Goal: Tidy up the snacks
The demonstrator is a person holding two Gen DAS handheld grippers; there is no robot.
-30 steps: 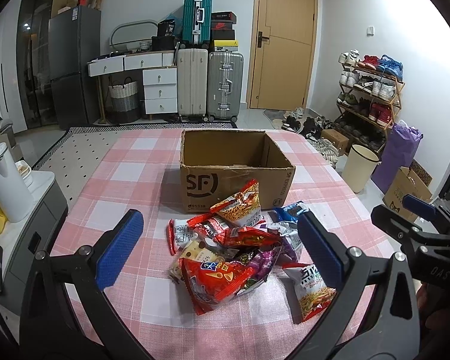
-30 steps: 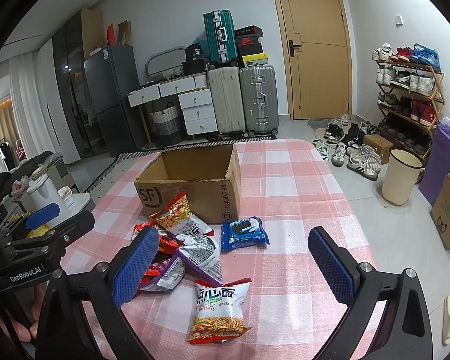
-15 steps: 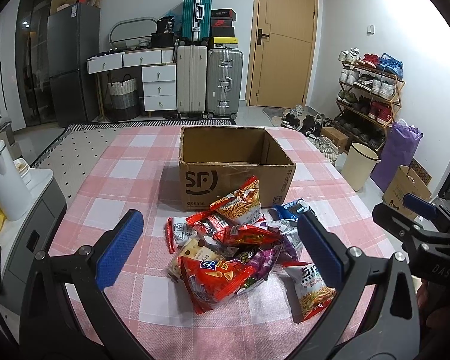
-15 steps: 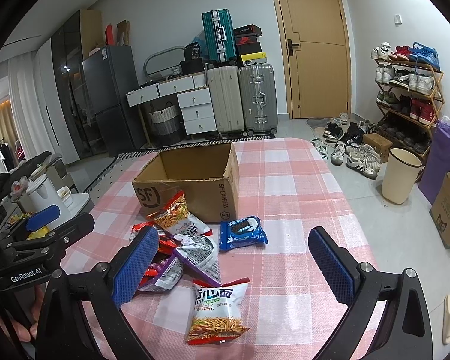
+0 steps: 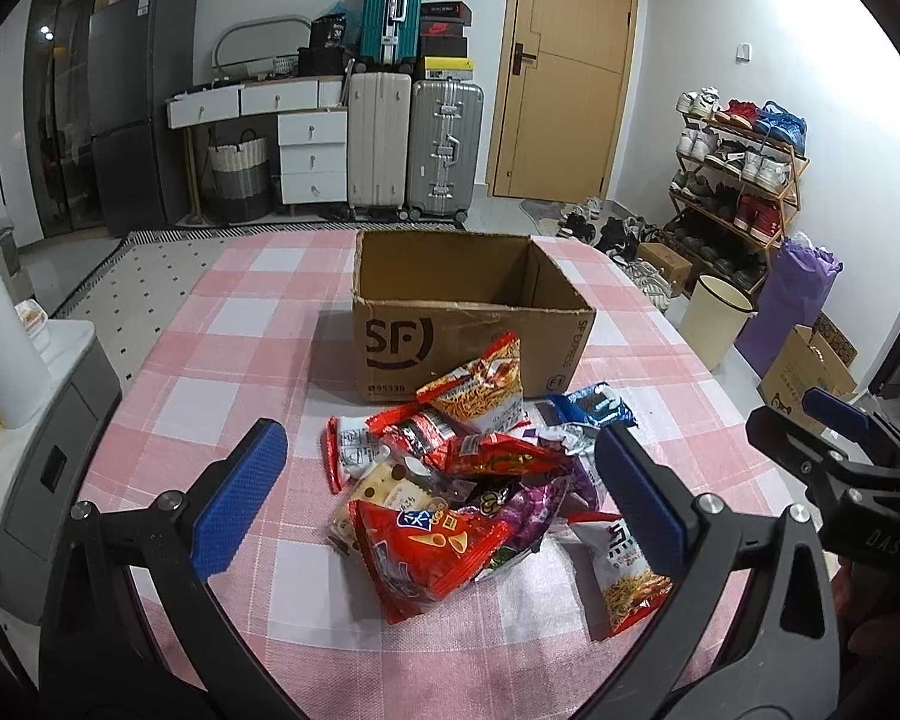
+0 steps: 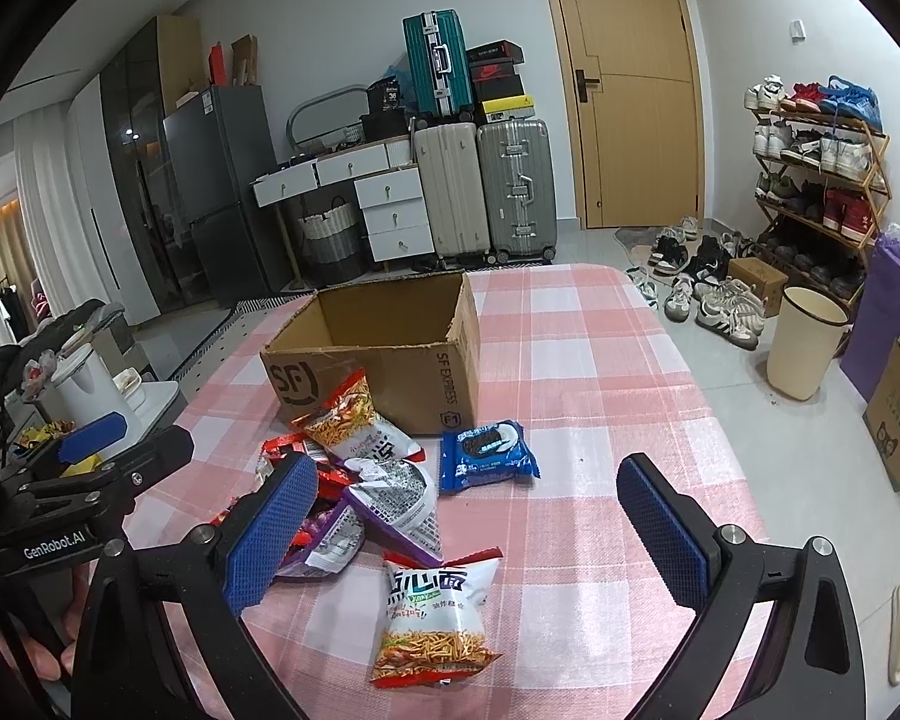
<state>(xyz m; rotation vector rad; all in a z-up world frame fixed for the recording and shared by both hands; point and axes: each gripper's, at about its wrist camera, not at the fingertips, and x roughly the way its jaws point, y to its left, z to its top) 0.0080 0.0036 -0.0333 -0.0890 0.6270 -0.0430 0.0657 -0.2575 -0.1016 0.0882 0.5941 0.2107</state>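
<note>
Two grippers hover over a tabletop [image 5: 210,324] covered in a pink-and-white checked cloth, and neither has hold of anything. The left gripper [image 5: 444,495] has its blue-padded fingers spread wide above a heap of snack packets [image 5: 450,480], with nothing between them but air. The right gripper [image 6: 471,531] is spread just as wide, poised above a white packet of fried noodle snack [image 6: 432,618] that lies flat near the front edge of the tabletop, a little apart from the heap.

An open cardboard box [image 5: 468,312] marked "SF" stands upright near the middle of the tabletop, its flaps out of the way and its inside bare as far as can be seen. The snacks lie in front of it. An orange noodle packet [image 5: 480,384] leans against the front wall of the box. A blue cookie packet [image 6: 486,453] lies flat beside the box's right front corner, at the right edge of the heap. A red chip bag [image 5: 426,552] sits at the near end of the heap, overlapping a purple packet [image 5: 528,510] and a pale one with brown dots [image 5: 390,489].

In the left wrist view the right gripper shows at the right edge; in the right wrist view the left gripper shows at the left edge, with fingers of a hand [image 6: 48,648] wrapped around its handle.
</note>
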